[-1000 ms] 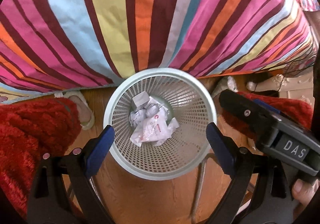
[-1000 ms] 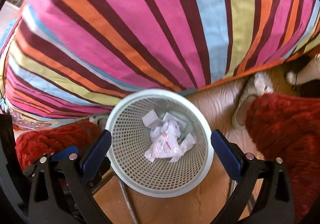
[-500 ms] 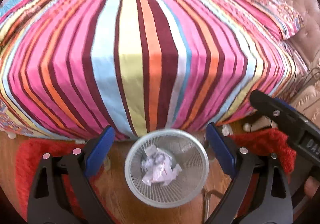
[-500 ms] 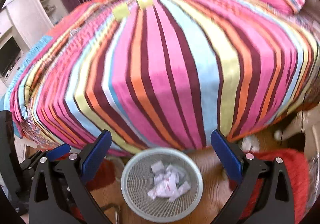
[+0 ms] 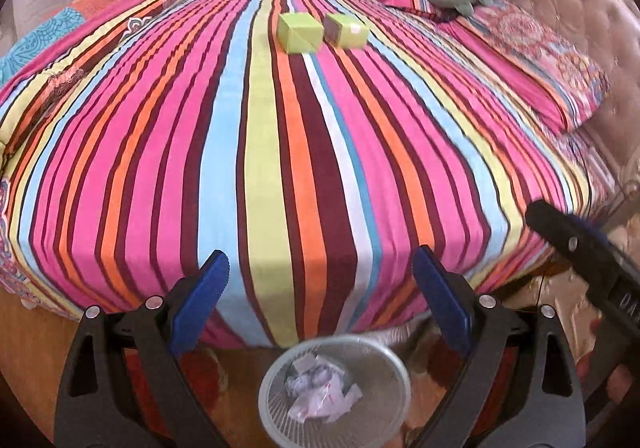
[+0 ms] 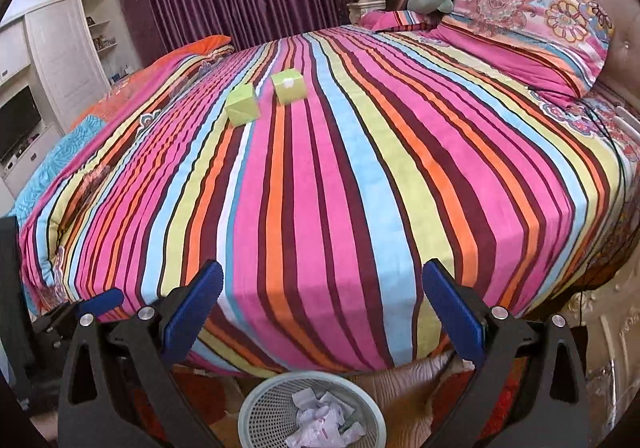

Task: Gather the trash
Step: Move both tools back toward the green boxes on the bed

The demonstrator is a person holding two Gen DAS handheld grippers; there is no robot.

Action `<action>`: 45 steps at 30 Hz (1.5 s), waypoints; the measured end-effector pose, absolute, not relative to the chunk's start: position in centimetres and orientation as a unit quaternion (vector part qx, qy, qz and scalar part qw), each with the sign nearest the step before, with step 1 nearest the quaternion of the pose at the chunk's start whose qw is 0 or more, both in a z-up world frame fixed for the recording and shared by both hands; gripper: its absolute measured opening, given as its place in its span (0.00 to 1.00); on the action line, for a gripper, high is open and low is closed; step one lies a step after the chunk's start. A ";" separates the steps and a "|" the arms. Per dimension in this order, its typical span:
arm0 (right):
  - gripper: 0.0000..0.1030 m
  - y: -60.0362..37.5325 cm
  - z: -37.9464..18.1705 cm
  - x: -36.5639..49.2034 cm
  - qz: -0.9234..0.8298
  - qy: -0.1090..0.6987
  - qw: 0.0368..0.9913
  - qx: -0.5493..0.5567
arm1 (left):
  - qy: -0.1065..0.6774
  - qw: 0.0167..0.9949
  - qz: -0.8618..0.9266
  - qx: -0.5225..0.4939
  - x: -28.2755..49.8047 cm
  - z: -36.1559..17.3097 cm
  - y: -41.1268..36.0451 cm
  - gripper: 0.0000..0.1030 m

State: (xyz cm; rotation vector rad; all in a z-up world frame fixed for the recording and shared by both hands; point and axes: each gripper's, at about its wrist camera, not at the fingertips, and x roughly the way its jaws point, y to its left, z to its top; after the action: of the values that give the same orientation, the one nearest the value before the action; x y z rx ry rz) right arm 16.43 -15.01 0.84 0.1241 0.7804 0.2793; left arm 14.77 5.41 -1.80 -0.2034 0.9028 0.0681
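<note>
Crumpled white paper trash (image 6: 326,422) sitting in grey mesh basket (image 6: 260,404); left gripper (image 5: 320,296), right gripper (image 6: 322,298) both gaping, carrying nothing; next likely reaching for green boxes (image 6: 264,98) on striped bed (image 6: 320,188).

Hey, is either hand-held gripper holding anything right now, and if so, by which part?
Nothing is held. The left hand-held gripper and the right hand-held gripper are both open, with only the striped bedspread showing between their fingers.

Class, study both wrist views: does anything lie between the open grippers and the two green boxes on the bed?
Nothing visible does. Only bare striped bedspread lies between the right gripper, the left gripper and the two green boxes. Both grippers are open and empty.
</note>
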 end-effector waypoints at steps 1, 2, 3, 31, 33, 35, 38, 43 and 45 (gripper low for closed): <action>0.92 -15.1 1.0 16.7 0.134 0.378 0.914 0.059 | 0.431 0.896 0.037 -0.103 15.6 -1.5 5.8 0.88; 0.92 -15.1 1.2 17.0 0.132 0.376 0.916 0.057 | 0.428 0.896 0.040 -0.106 16.0 -1.4 6.1 0.88; 0.92 -15.0 1.3 17.4 0.131 0.374 0.917 0.055 | 0.426 0.897 0.043 -0.110 16.6 -1.2 6.4 0.88; 0.92 -9.4 1.1 37.4 0.190 0.358 0.914 -0.015 | 0.408 0.891 0.069 -0.187 41.1 -0.4 12.5 0.88; 0.92 -9.1 1.2 39.1 0.198 0.362 0.911 -0.011 | 0.411 0.890 0.069 -0.185 42.5 -0.7 12.5 0.88; 0.92 -9.0 1.5 40.5 0.203 0.364 0.909 -0.007 | 0.414 0.889 0.068 -0.183 43.8 -1.0 12.4 0.88; 0.92 -8.5 2.1 43.0 0.217 0.369 0.904 0.000 | 0.418 0.885 0.075 -0.190 45.5 -1.5 12.7 0.88; 0.92 -7.2 2.3 46.5 0.249 0.383 0.890 -0.004 | 0.426 0.881 0.070 -0.195 47.7 -2.4 13.4 0.88; 0.92 -7.0 2.3 47.7 0.256 0.390 0.885 -0.003 | 0.430 0.878 0.065 -0.199 48.8 -2.7 13.7 0.88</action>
State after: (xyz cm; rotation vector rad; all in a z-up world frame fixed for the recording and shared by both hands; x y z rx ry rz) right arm 47.74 -7.01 2.30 -0.0069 0.8112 0.5331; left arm 48.77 13.73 -2.73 -0.4149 0.8978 0.1365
